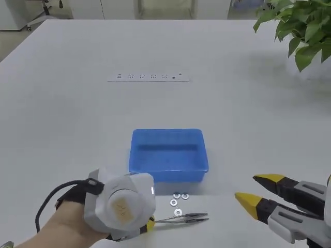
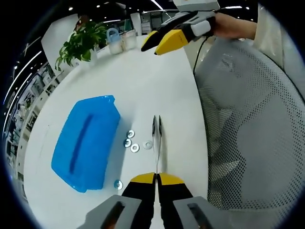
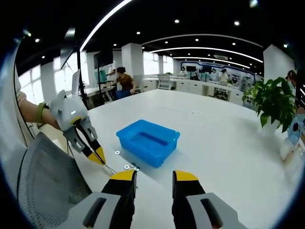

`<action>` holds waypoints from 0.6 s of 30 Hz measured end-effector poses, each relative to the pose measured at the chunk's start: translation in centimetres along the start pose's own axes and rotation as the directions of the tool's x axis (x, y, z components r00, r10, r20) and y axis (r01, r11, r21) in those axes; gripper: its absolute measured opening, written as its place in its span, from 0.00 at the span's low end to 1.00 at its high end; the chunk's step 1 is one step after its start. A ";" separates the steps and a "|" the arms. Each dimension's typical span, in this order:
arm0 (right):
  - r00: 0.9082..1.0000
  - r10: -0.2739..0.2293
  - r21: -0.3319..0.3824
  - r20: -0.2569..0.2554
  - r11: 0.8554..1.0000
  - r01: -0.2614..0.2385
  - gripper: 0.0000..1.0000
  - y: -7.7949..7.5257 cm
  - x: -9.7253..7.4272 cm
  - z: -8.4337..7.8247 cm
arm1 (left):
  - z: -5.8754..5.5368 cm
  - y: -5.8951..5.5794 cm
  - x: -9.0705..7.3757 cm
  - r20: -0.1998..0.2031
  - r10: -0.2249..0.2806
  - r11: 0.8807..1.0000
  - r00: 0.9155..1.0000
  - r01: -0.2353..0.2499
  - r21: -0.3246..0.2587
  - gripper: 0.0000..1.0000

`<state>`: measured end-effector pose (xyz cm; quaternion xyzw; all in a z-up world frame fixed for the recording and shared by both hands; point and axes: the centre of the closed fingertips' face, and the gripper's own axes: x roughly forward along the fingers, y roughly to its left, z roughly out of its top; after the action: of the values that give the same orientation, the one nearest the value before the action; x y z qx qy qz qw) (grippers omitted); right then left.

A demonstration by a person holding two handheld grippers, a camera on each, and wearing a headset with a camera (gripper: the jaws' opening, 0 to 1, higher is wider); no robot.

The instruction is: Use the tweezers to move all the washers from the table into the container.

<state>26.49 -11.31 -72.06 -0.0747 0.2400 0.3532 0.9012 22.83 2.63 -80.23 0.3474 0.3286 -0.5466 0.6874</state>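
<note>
— So, where are the washers (image 1: 178,212) lying?
— They're resting on the white table (image 1: 155,51), lower centre, just in front of the blue container (image 1: 168,173) and beside the tweezers (image 1: 183,218).
— And the grippers?
— The left gripper (image 2: 156,177) is pinching the tweezers' handle end, jaws pressed together. The right gripper (image 1: 247,187) is hovering at lower right, jaws spread.
— The room?
— Ceiling lights (image 3: 177,21) are glowing overhead, and a plant (image 1: 305,26) is standing at upper right.

White table (image 1: 77,103), potted plant (image 1: 305,31), mesh chair (image 2: 248,119), open office, ceiling strip lights (image 3: 205,36)
</note>
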 end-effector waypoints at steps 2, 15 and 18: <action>1.000 0.004 -0.001 0.001 1.000 -0.004 0.26 0.1 0.0 0.0 | 0.6 0.0 -0.8 0.021 0.013 1.000 1.000 -0.013 0.005 0.00; 1.000 0.018 -0.010 0.006 1.000 -0.018 0.25 0.5 0.3 0.2 | 4.2 0.2 -5.0 0.126 0.043 0.999 0.991 -0.042 -0.016 0.00; 1.000 0.017 -0.010 0.007 1.000 -0.017 0.25 0.5 0.2 0.2 | 4.6 0.2 -5.5 0.130 0.045 0.999 0.991 -0.044 -0.012 0.00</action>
<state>26.37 -10.80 -72.00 -0.0760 0.2358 0.3624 0.8985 22.38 1.65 -73.12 0.3152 0.2777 -0.5512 0.7210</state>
